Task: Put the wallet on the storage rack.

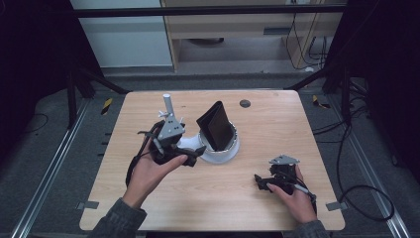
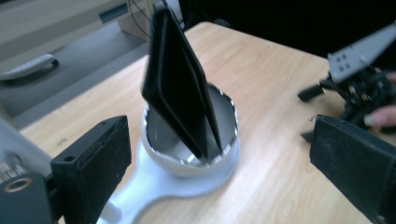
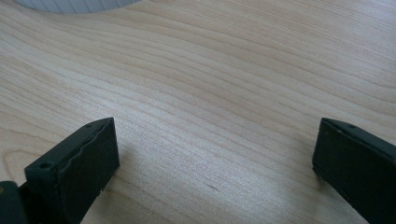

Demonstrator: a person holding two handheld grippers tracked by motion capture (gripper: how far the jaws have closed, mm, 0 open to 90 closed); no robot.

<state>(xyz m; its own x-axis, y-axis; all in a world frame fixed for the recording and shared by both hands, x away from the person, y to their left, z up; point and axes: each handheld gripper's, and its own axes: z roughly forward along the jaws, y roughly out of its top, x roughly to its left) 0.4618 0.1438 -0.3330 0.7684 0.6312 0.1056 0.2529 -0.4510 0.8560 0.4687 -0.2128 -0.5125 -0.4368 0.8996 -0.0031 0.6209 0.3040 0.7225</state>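
A black folded wallet-like case [image 1: 216,126] stands tilted in a shiny round bowl [image 1: 233,144] on a white base [image 1: 218,156] near the table's middle. In the left gripper view the case [image 2: 175,84] leans left out of the bowl [image 2: 229,116]. My left gripper [image 1: 190,157] is just left of the bowl, open, its jaws wide apart either side of the bowl [image 2: 219,140] and touching nothing. Low over bare wood at the front right, my right gripper [image 1: 260,181] is open [image 3: 217,140] and empty.
A white upright post [image 1: 167,101] rises behind my left gripper. A dark round grommet [image 1: 244,103] sits in the wooden tabletop [image 1: 277,129] at the back. Cables trail on the floor at the right. The other gripper [image 2: 359,79] appears far right in the left gripper view.
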